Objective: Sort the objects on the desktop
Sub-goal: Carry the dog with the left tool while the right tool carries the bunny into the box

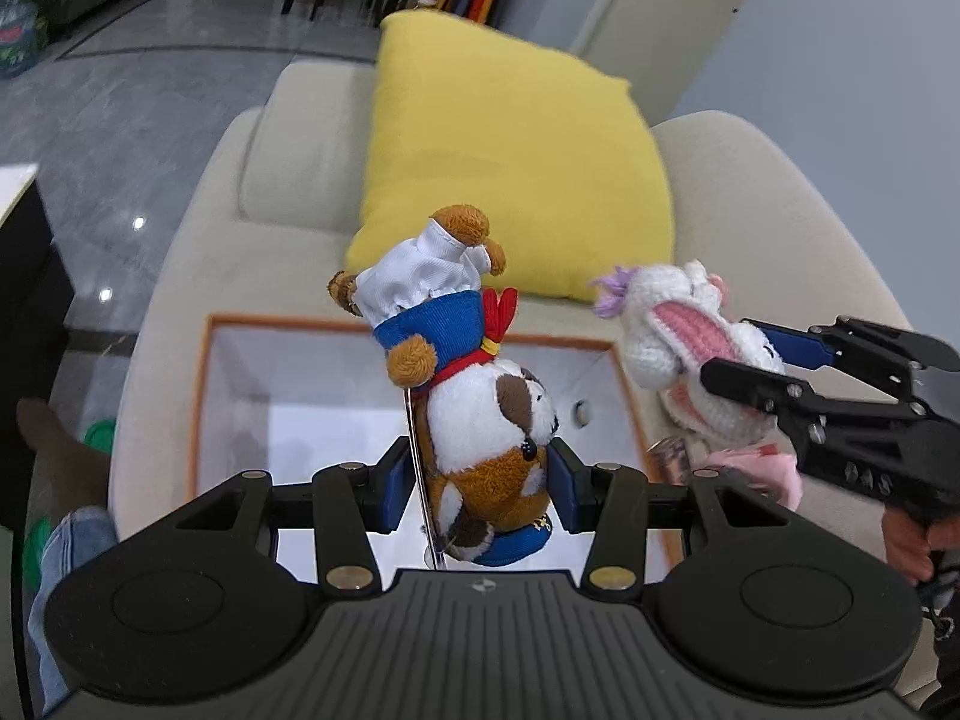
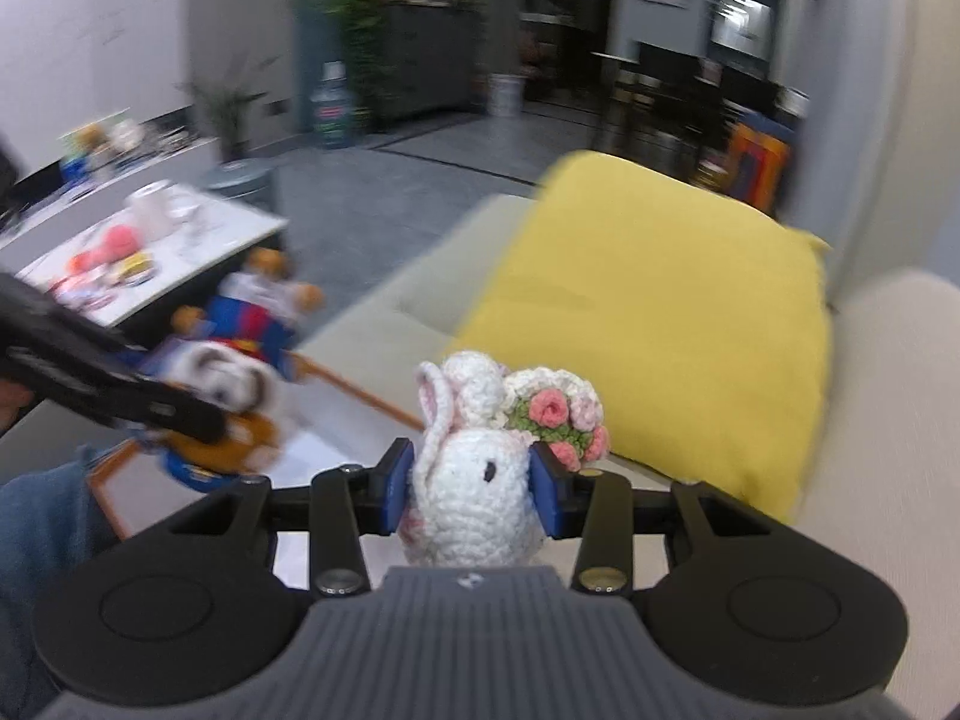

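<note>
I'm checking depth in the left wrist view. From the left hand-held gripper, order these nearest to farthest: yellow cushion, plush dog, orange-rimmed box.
1. Plush dog, between the left hand-held gripper fingers.
2. Orange-rimmed box, just below.
3. Yellow cushion, behind on the sofa.

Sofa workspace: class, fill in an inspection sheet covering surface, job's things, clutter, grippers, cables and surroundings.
Surface: cream sofa bearing an orange-rimmed box.
Job's things: plush dog upside down over the box; crochet rabbit beside it.
Clutter: yellow cushion on the sofa.
Grippers: left gripper jaws clamp the dog; right gripper jaws clamp the rabbit.
Cables: nothing seen.
Surroundings: cluttered white table, grey floor, plants.
</note>
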`<move>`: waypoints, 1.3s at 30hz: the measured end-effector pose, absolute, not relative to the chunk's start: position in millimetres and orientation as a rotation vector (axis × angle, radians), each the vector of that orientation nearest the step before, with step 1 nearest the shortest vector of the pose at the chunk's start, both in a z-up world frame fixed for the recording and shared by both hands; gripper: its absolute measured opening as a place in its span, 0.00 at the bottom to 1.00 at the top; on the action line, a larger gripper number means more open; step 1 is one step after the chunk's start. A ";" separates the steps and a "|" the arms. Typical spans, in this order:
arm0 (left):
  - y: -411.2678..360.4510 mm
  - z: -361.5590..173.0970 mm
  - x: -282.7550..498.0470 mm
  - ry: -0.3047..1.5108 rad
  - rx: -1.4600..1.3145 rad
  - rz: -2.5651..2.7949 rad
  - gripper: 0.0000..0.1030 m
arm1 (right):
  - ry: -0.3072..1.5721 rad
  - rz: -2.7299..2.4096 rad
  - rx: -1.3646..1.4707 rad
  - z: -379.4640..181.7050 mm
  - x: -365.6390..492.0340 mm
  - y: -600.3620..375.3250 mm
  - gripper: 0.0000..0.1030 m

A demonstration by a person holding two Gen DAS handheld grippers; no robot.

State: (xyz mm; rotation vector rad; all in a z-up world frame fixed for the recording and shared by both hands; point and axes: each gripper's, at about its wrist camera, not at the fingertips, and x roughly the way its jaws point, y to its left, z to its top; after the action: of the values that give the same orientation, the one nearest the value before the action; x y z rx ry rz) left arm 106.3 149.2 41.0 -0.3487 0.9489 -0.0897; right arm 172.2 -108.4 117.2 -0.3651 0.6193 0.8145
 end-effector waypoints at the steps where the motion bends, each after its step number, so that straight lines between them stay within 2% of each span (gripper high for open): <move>1: 151.5 32.5 108.4 0.958 -0.342 -0.087 0.51 | 0.623 0.834 -0.389 115.5 167.5 -97.0 0.42; 10: 187.8 -26.5 125.4 1.090 -0.339 -0.114 0.51 | 0.717 0.903 -0.545 25.8 168.9 -13.9 0.42; 22: 189.2 -75.1 159.4 1.209 -0.186 -0.125 0.53 | 0.745 0.919 -0.600 -27.7 184.9 24.2 0.44; 27: 184.6 -84.9 169.5 1.244 -0.129 -0.134 0.55 | 0.731 0.962 -0.648 -33.1 181.7 33.8 0.52; 32: 182.4 -86.5 163.2 1.205 -0.082 -0.145 0.57 | 0.708 0.984 -0.682 -36.8 178.5 31.9 0.56; 34: 179.9 -82.8 157.8 1.181 -0.053 -0.145 0.57 | 0.722 1.002 -0.670 -34.9 179.1 26.8 0.61; 35: 177.5 -80.7 154.8 1.169 -0.033 -0.143 0.58 | 0.740 1.026 -0.653 -34.3 180.1 25.4 0.67; 39: 168.8 -72.6 142.1 1.115 0.059 -0.115 0.58 | 0.792 1.064 -0.606 -30.8 181.5 18.2 0.69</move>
State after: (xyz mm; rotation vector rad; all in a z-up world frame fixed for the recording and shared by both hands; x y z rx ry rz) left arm 142.1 168.8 -72.6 0.0592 1.1153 -0.1150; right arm 181.5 18.2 -30.8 -0.6058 0.7924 1.0642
